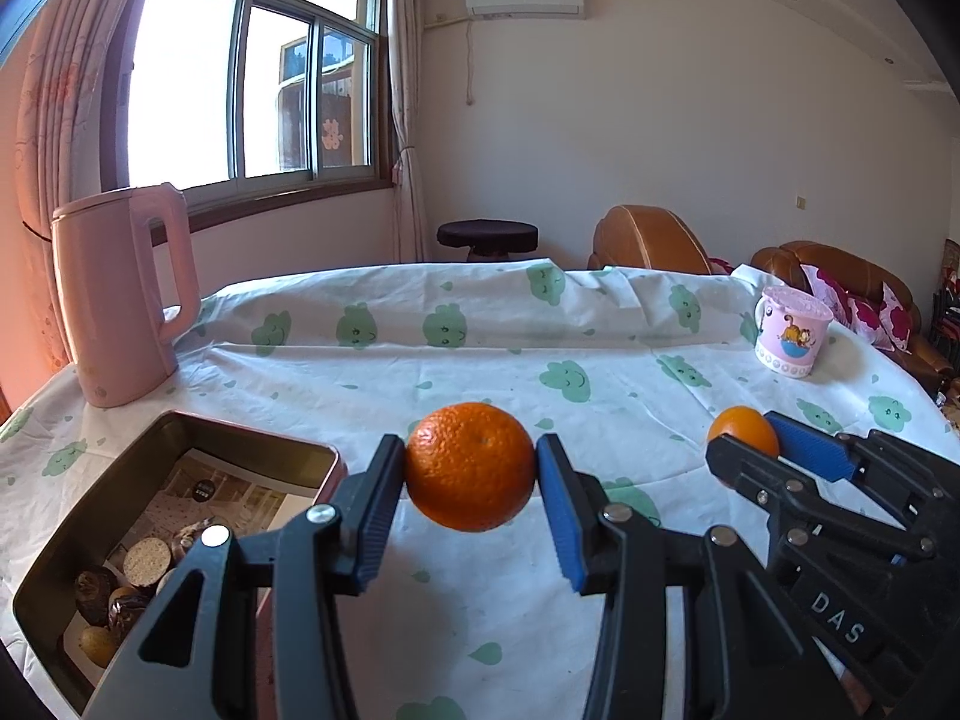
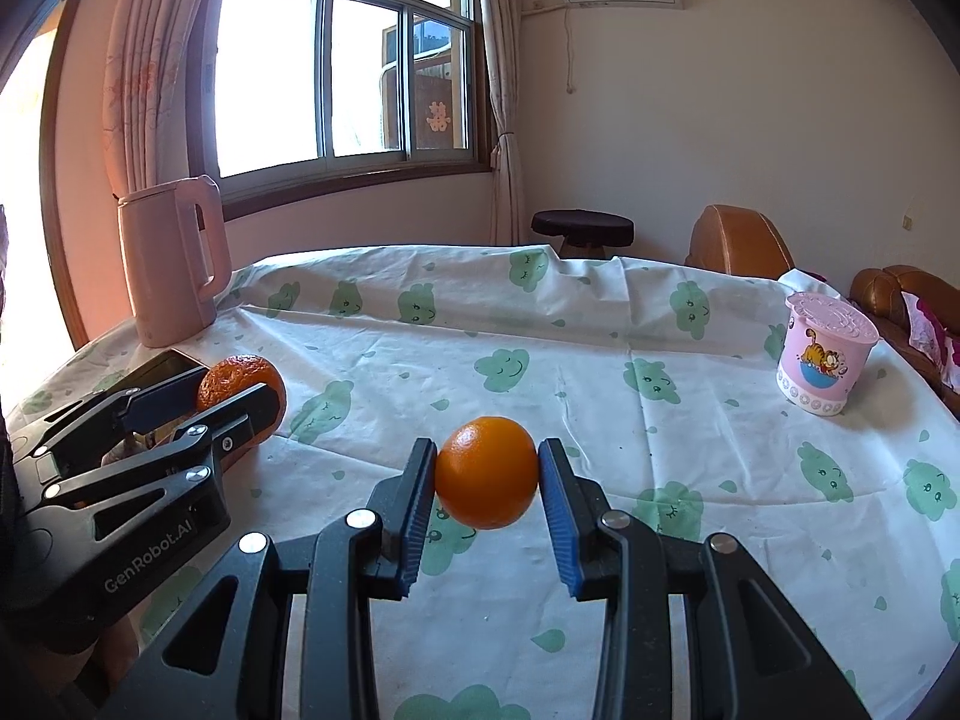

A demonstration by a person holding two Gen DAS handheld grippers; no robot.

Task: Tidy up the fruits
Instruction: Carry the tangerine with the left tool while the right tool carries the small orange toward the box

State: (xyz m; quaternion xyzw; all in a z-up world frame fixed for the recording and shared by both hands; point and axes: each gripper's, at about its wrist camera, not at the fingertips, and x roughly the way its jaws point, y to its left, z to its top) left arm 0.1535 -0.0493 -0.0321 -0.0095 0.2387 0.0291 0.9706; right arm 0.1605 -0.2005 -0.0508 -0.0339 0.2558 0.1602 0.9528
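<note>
My left gripper (image 1: 471,471) is shut on a bumpy tangerine (image 1: 471,465) and holds it above the tablecloth, just right of a metal tin (image 1: 180,432). The tin has a paper liner and several nuts and dried fruits at its near end. My right gripper (image 2: 487,474) is shut on a smaller, smooth orange (image 2: 487,471), also lifted off the cloth. In the left wrist view the right gripper (image 1: 750,441) shows at the right with the orange (image 1: 741,429). In the right wrist view the left gripper (image 2: 234,396) shows at the left with the tangerine (image 2: 240,381).
A pink kettle (image 1: 120,294) stands at the table's far left, behind the tin. A pink cartoon cup (image 1: 789,330) stands at the far right. The table wears a white cloth with green clouds (image 1: 540,330). Brown sofas and a dark stool lie beyond the far edge.
</note>
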